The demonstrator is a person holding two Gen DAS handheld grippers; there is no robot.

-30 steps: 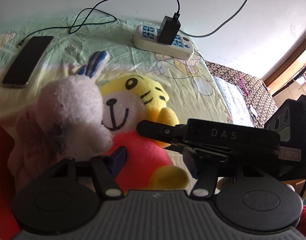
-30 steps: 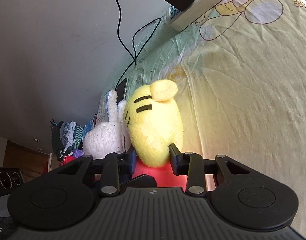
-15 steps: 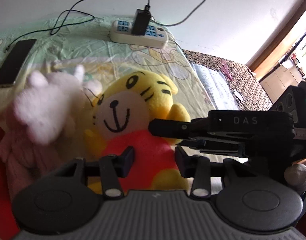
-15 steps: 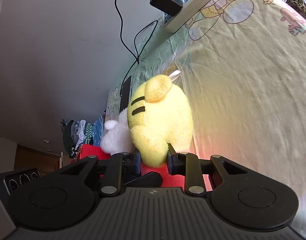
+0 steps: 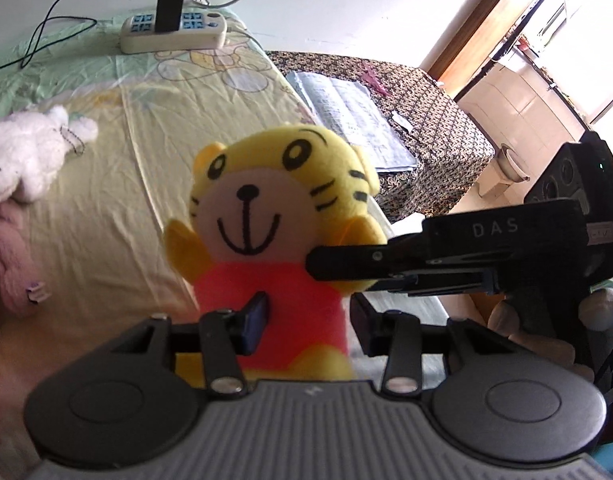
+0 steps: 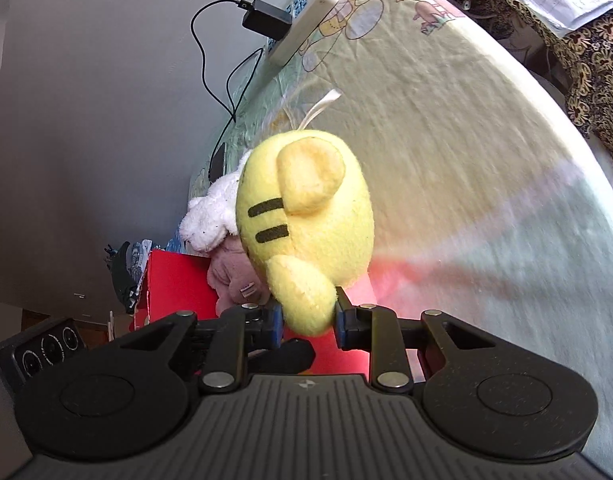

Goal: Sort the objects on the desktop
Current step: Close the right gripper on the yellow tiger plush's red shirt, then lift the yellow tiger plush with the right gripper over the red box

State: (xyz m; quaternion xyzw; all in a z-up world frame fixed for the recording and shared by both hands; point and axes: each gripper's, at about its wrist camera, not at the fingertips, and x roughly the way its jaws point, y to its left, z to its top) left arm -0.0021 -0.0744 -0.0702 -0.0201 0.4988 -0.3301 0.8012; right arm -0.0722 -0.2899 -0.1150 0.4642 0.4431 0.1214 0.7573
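Right gripper [image 6: 308, 320] fingers are clamped on the tiger plush [image 5: 274, 216], held above the bed [image 5: 106, 184]. Left gripper [image 5: 302, 320] fingers are apart around its red body. White plush [image 5: 22, 156] remains unsorted beyond; sorting incomplete.

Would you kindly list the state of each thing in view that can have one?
Tiger plush: upright, lifted, gripped at its side.
Right tongs: shut on the tiger plush's arm.
Left tongs: open, around the plush's red body.
White plush: lying on the sheet.
Charger: plugged into the power strip.
Red box: cannot tell whether open.
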